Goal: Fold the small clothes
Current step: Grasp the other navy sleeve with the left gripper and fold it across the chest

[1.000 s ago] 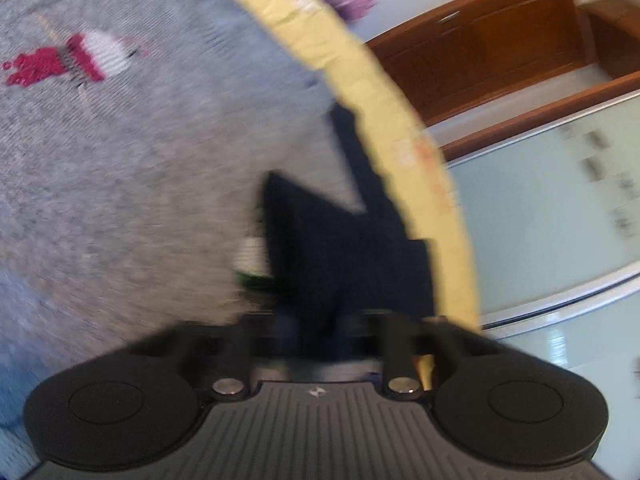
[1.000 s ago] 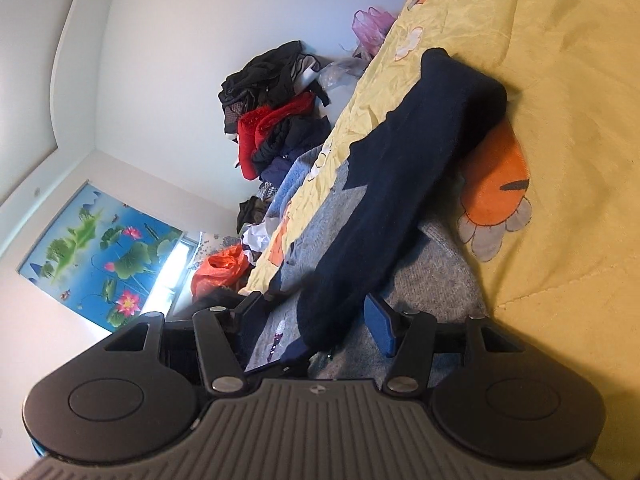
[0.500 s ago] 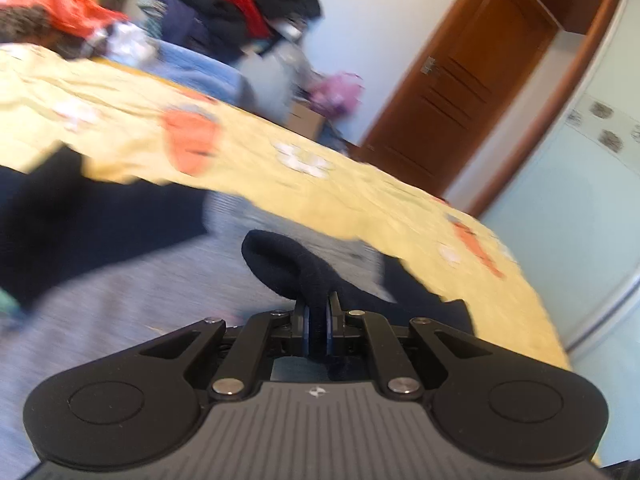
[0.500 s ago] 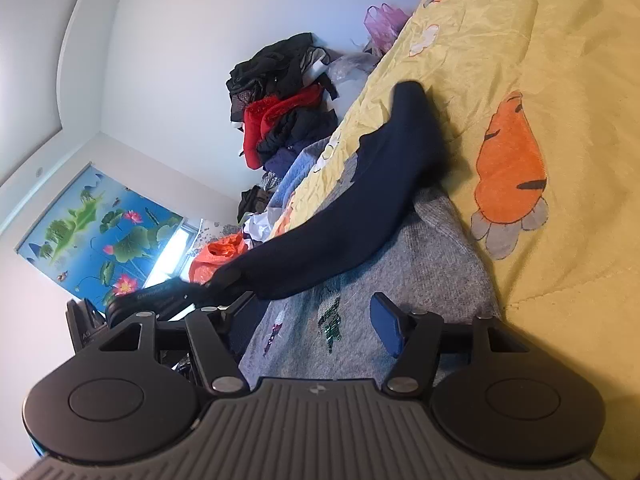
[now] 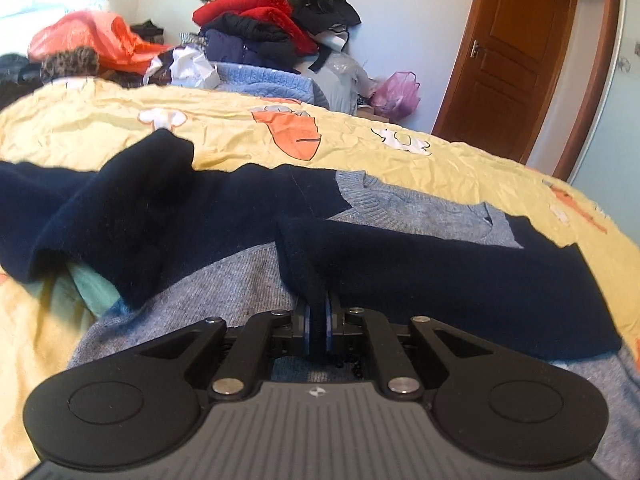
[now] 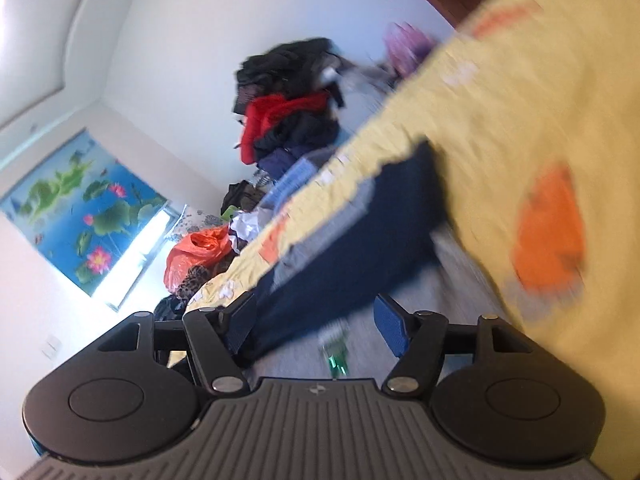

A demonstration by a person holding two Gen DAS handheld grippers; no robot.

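A small grey sweater (image 5: pixel 248 276) with navy sleeves lies on the yellow bedsheet (image 5: pixel 80 128). My left gripper (image 5: pixel 318 322) is shut on the cuff of the right navy sleeve (image 5: pixel 440 276), which lies folded across the grey chest. The other navy sleeve (image 5: pixel 120 216) lies folded over at the left. My right gripper (image 6: pixel 316 320) is open and empty, with blue pads (image 6: pixel 390 326), hovering over the sweater's grey body (image 6: pixel 440 292) beside a navy sleeve (image 6: pixel 360 236). That view is blurred.
A pile of red, black and blue clothes (image 5: pixel 272 28) and an orange bag (image 5: pixel 92 40) sit beyond the bed's far edge. A pink bag (image 5: pixel 396 90) and a wooden door (image 5: pixel 516 52) stand at the right. A lotus picture (image 6: pixel 84 208) hangs on the wall.
My left gripper has carried the navy sleeve across the sweater and lowered it flat onto the chest. My right gripper has swung, blurring its view, and stays open.
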